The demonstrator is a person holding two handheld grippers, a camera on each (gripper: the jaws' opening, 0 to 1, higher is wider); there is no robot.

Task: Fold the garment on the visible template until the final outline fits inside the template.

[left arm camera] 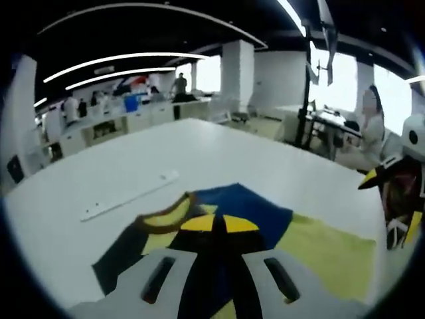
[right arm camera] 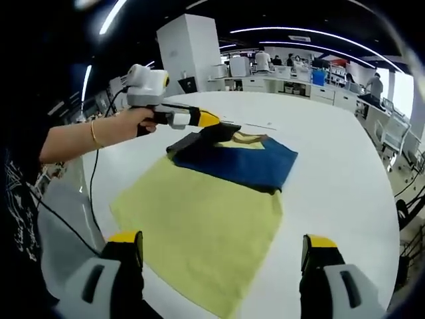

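Left gripper view: our left gripper (left arm camera: 219,229) sits low over the garment (left arm camera: 319,249) on the white table (left arm camera: 219,143), tips drawn together on the dark collar end; we judge it pinching the cloth. A white strip (left arm camera: 129,195) lies ahead to its left.

Right gripper view: our right gripper (right arm camera: 222,246) stands wide open, empty, just short of the garment's near yellow hem. The garment lies flat ahead of it, far end folded back showing blue. The left gripper arrives from the left, held by a hand (right arm camera: 143,119).

Handling: thin, light, limp cloth; it will drape and wrinkle. We suggest taking hem corners.
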